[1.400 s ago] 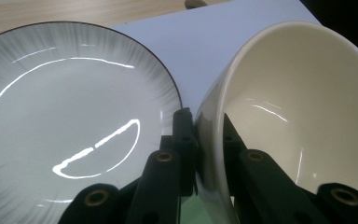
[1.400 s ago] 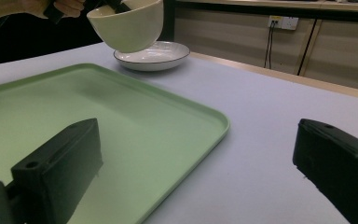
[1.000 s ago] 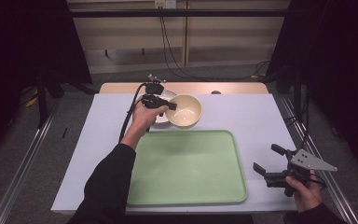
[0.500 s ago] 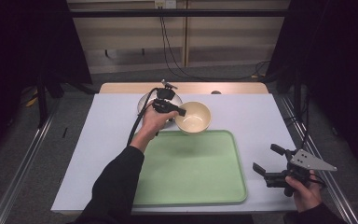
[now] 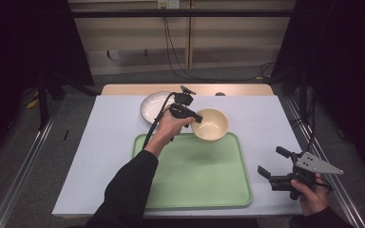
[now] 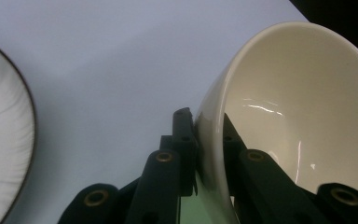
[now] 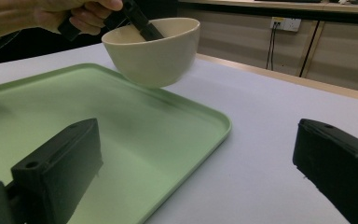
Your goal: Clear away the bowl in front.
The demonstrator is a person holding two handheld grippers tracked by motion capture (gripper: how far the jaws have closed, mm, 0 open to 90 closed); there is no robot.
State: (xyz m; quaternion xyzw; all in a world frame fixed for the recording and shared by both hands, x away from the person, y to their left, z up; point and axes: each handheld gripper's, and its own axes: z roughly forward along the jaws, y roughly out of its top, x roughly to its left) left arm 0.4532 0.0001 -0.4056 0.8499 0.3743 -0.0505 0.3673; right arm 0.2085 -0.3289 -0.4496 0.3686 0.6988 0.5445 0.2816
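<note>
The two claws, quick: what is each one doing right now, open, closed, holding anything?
Left claw: closed on the rim of the cream bowl, held over the green tray's far edge.
Right claw: open, holding nothing.

Light falls from above onto the tabletop (image 5: pixel 114 142), bright and even there; room around the tabletop goes near black at both sides. Soft shadow on the tray (image 5: pixel 195 171) under the bowl (image 5: pixel 211 124) and beside the forearm. High view sharp, slight softness overall.

Left gripper view: bowl (image 6: pixel 298 116) very close, thin white glare streaks inside it, jaws at bottom dark and a bit soft, plate (image 6: pixel 2 135) edge blurred.

Right gripper view: own jaws large and out of focus, bowl (image 7: pixel 154 49) fairly crisp, tray (image 7: pixel 135 126) has mild sheen, tabletop lines bend near the edges.
</note>
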